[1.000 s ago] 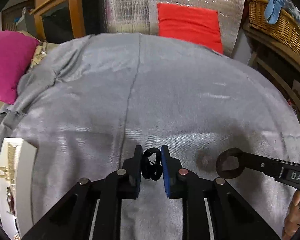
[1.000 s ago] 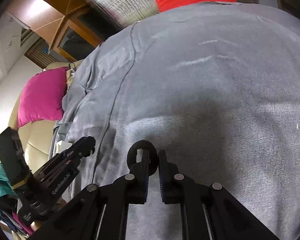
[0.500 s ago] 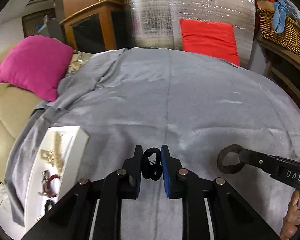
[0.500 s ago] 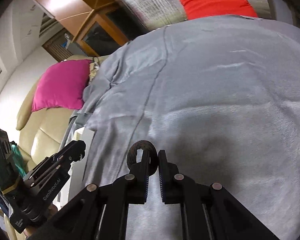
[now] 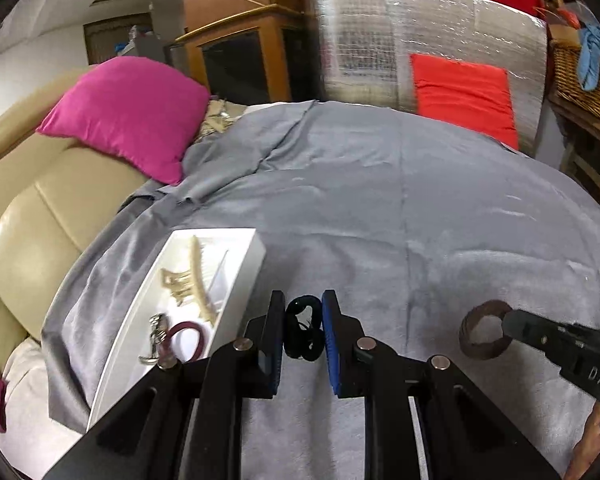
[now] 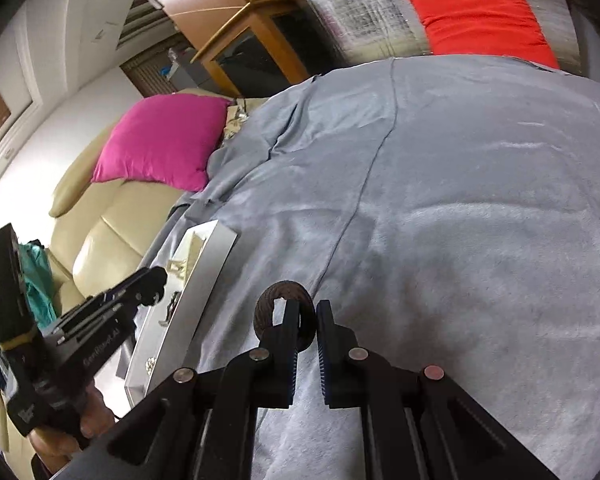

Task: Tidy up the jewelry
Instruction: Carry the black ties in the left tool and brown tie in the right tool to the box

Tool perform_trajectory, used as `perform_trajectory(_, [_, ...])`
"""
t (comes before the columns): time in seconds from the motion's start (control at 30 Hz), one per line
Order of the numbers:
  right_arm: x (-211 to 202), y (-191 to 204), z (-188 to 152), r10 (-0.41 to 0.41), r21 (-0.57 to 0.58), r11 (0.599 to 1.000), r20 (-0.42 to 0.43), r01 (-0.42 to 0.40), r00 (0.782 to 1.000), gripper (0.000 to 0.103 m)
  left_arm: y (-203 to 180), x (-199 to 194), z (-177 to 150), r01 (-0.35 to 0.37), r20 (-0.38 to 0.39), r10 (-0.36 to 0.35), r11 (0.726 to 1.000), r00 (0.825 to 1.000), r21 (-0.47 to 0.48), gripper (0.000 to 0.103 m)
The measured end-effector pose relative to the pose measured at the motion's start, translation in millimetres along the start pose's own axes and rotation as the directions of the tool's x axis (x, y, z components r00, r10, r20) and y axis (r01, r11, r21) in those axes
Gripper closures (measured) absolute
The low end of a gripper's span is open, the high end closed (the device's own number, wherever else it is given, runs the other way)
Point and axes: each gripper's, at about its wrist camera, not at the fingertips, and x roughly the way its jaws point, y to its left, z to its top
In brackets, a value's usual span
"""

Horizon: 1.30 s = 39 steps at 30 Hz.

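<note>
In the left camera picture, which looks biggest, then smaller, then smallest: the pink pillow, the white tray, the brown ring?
1. Pink pillow and white tray: they look about alike; the tray is nearer, so I won't rank them.
2. Brown ring: clearly smallest.

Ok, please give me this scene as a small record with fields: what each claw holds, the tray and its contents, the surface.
left claw: shut on black hair tie
right claw: shut on brown ring
white tray: on the blanket, left of both claws
tray contents: beige hair claw clip, maroon hair tie, metal clasp
surface: grey blanket
</note>
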Motion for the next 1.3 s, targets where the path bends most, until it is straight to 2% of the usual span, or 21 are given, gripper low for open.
perform_trajectory(0.3, [1.1, 15.2, -18.8, -0.005, -0.038, 0.999, -0.017, 0.005, 1.000, 0.093, 20.0, -8.6, -7.6, -0.015, 0.003, 0.015, 0.999, 1.000, -0.041, 0.084])
perform_trajectory(0.7, [4.6, 38.4, -25.0, 0.001, -0.083, 0.997, -0.041, -0.005, 0.999, 0.093, 46.2, -17.4, -14.0, -0.043, 0.004, 0.043, 0.993, 0.999, -0.107, 0.084])
perform_trajectory(1.3, [23.9, 119.4, -18.3, 0.028, -0.197, 0.980, -0.060, -0.039, 0.998, 0.093, 113.9, -19.8, -27.8, -0.097, -0.022, 0.094, 0.971, 0.995, -0.219, 0.084])
